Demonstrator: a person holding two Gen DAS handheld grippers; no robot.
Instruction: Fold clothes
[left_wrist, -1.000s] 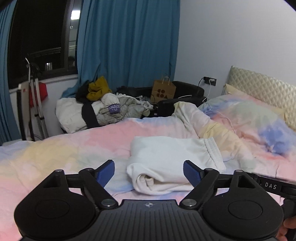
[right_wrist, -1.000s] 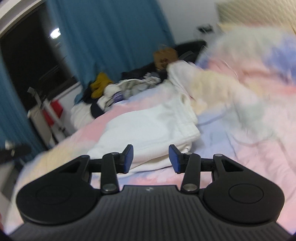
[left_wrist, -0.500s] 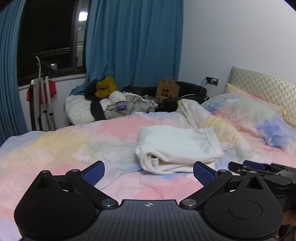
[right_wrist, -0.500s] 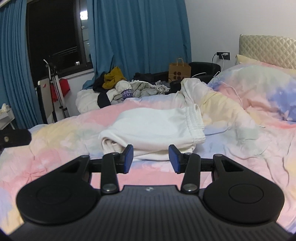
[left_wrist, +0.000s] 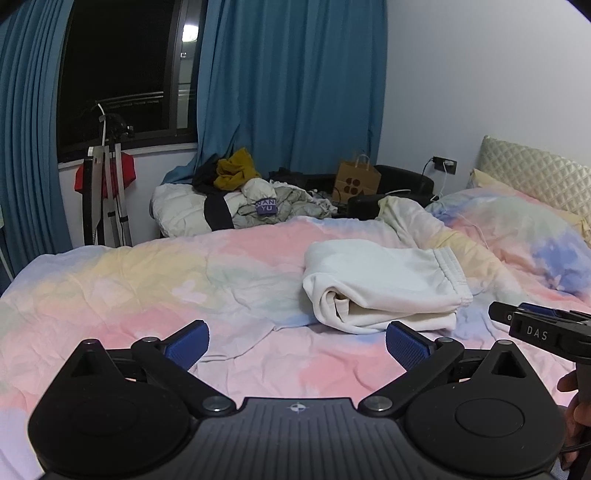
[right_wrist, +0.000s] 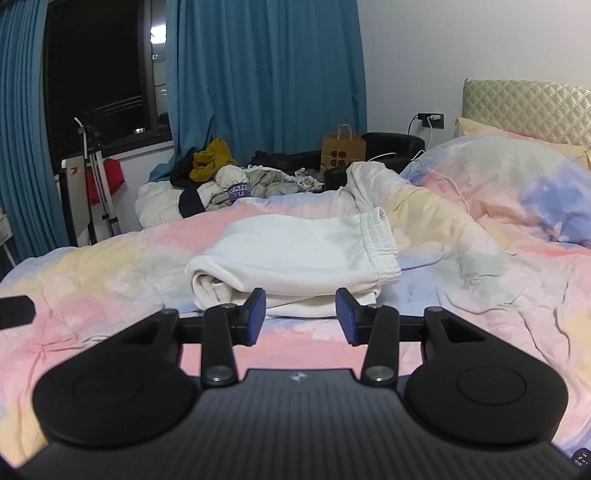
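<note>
While both grippers hover apart, folded white garment lies mid-duvet.

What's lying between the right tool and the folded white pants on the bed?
Nothing visible. Only bare quilt lies between the open right tool and the pants, and nothing sits on them.

Home bedroom: bed, headboard, curtains.
</note>
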